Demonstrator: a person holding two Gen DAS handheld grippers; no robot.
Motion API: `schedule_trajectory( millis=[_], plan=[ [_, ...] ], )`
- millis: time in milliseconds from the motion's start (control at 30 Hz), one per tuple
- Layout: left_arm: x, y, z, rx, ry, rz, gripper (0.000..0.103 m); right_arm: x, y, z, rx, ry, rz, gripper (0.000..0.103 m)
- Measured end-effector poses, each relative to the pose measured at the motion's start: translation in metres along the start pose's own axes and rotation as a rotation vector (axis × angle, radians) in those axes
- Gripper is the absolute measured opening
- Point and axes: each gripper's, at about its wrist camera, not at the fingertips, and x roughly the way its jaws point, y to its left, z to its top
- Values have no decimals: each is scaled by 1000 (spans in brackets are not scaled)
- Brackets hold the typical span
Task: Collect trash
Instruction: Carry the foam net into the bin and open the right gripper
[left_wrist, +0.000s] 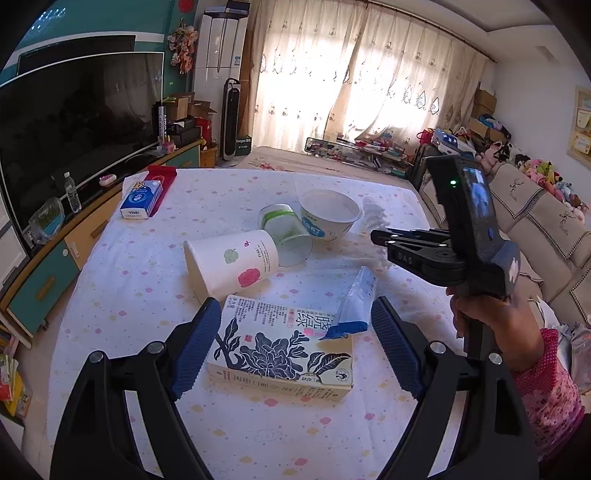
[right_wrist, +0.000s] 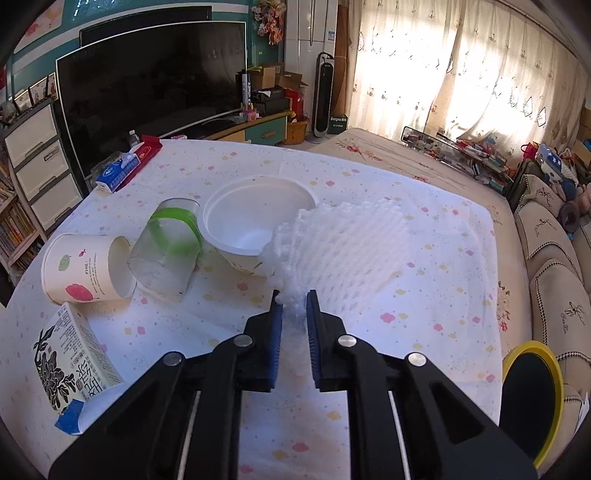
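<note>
Spread over with a dotted white cloth, the tabletop (left_wrist: 147, 369) carrying a litter of empties. Nearest in the left wrist view, a flat box (left_wrist: 284, 350) printed with a dark flower, lying between the wide-spread fingers (left_wrist: 195, 347) of the left gripper (left_wrist: 295, 350), touched by neither. Across its far right corner, a blue and white wrapper (left_wrist: 356, 304).

Beyond, tipped on its side, a paper cup (left_wrist: 231, 264); touching it, a clear plastic cup (left_wrist: 284, 234) with a green band, also toppled; then an upright white bowl (left_wrist: 328, 214).

Only from the right wrist: a white foam net (right_wrist: 343, 247) draped from the bowl's rim down onto the cloth, its near end pinched between the almost closed fingers (right_wrist: 275, 332) of the right gripper (right_wrist: 293, 319). At that view's lower right edge, a yellow-rimmed bin (right_wrist: 532, 398).

At the far left corner, a blue tissue pack (left_wrist: 142, 199).
</note>
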Motion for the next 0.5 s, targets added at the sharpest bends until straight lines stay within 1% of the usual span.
schedule_trajectory(
  millis=[100, 167, 333, 400, 500],
  plan=[
    [3, -2, -1, 0, 3, -4, 82, -24, -13, -10, 10, -51, -3, 11],
    [5, -4, -2, 2, 8, -7, 82, -41, -26, -19, 38, -74, 12, 11],
    [7, -12, -4, 16, 13, -15, 82, -82, -65, -46, 128, -139, 15, 11],
    [7, -16, -4, 23, 12, -17, 82, -98, -82, -59, 157, -157, -6, 11],
    [7, -21, -5, 28, 13, -20, 82, -118, -109, -79, 188, -175, -58, 11]
  ],
)
